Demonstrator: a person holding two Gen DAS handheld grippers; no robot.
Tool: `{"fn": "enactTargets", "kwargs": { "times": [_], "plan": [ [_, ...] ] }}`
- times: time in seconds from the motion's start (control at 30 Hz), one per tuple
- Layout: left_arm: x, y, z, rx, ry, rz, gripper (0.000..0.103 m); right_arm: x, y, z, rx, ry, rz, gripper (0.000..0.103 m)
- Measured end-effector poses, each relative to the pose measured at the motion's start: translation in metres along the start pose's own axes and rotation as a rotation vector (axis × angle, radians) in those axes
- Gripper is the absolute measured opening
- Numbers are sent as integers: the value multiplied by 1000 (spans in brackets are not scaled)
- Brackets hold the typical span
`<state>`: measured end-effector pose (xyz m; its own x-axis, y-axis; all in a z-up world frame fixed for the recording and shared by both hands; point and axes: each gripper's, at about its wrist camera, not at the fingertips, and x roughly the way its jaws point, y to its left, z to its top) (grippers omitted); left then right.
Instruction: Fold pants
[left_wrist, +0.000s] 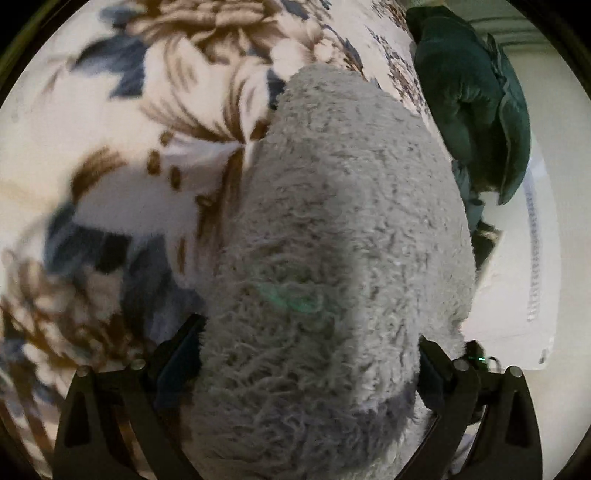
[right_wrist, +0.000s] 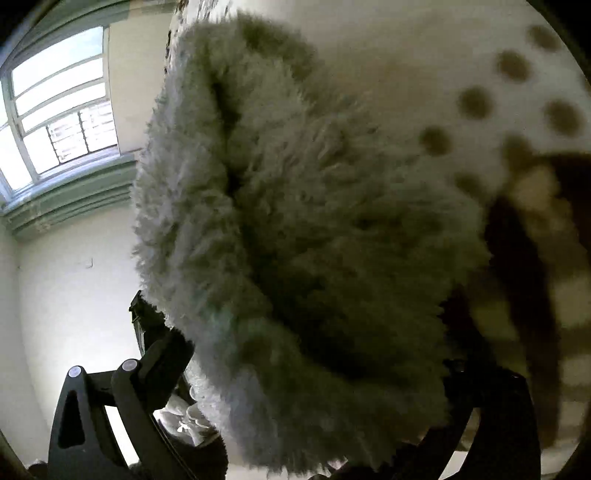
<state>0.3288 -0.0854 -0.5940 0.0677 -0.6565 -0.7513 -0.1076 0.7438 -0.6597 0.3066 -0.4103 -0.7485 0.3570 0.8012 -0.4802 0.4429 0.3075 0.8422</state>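
Observation:
The pants (left_wrist: 332, 229) are thick grey fleece and fill the middle of the left wrist view, stretched away over a floral blanket (left_wrist: 122, 122). My left gripper (left_wrist: 310, 369) has its black fingers (left_wrist: 181, 354) spread wide around a thick bunch of the fleece. In the right wrist view the same grey fleece pants (right_wrist: 295, 229) bulge between the fingers (right_wrist: 162, 354) of my right gripper (right_wrist: 306, 369), which grips a thick wad lifted off the blanket (right_wrist: 424, 74). The fingertips of both grippers are buried in pile.
A dark green garment (left_wrist: 476, 107) lies bunched at the blanket's far right edge beside a white wall. A window (right_wrist: 55, 110) with a green frame and a white wall stand to the left in the right wrist view.

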Motion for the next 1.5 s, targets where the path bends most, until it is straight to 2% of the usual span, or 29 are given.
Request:
{"fn": "enactTargets", "kwargs": {
  "times": [0.1, 0.13, 0.17, 0.2, 0.27, 0.33, 0.43, 0.6, 0.77, 0.8, 0.9, 1.07, 1.17, 1.3, 1.4, 1.5],
  "plan": [
    [-1, 0, -2, -16, 1, -28, 100, 12, 2, 2, -5, 18, -11, 103],
    [-1, -2, -2, -14, 0, -32, 100, 12, 4, 2, 1, 11, 0, 100],
    [-3, -5, -2, -7, -11, -36, 97, 9, 7, 2, -6, -1, 12, 93],
    [-9, -10, -1, 6, -39, -49, 92, 8, 11, 2, -15, -7, 11, 72],
    [-19, -12, -4, 19, -52, -62, 67, 5, 23, -1, -48, -21, -25, 63],
    [-27, -20, -1, 36, -76, -77, 59, 0, 36, -5, -75, -39, -39, 55],
    [-41, -22, 0, 44, -93, -92, 54, -5, 53, -11, -110, -52, -56, 51],
    [-72, -30, 2, 38, -145, -124, 53, -15, 92, -20, -171, -64, -55, 50],
    [-103, -45, 35, 38, -215, -153, 53, -34, 133, -13, -220, -85, -47, 49],
    [-110, -49, 49, 41, -230, -161, 53, -34, 138, -17, -232, -88, -47, 49],
    [-125, -51, 91, 49, -269, -180, 53, -32, 177, 1, -270, -104, -39, 49],
    [-155, -44, 202, 90, -325, -189, 53, 13, 250, 55, -333, -143, -34, 49],
    [-168, -32, 274, 100, -344, -191, 53, 59, 293, 99, -357, -166, -35, 49],
    [-173, -7, 387, 116, -367, -186, 53, 134, 343, 169, -371, -190, -35, 49],
    [-168, 14, 455, 136, -382, -170, 53, 200, 372, 229, -373, -198, -29, 49],
    [-154, 32, 506, 151, -396, -155, 53, 248, 385, 278, -383, -198, -43, 49]
  ]
}}
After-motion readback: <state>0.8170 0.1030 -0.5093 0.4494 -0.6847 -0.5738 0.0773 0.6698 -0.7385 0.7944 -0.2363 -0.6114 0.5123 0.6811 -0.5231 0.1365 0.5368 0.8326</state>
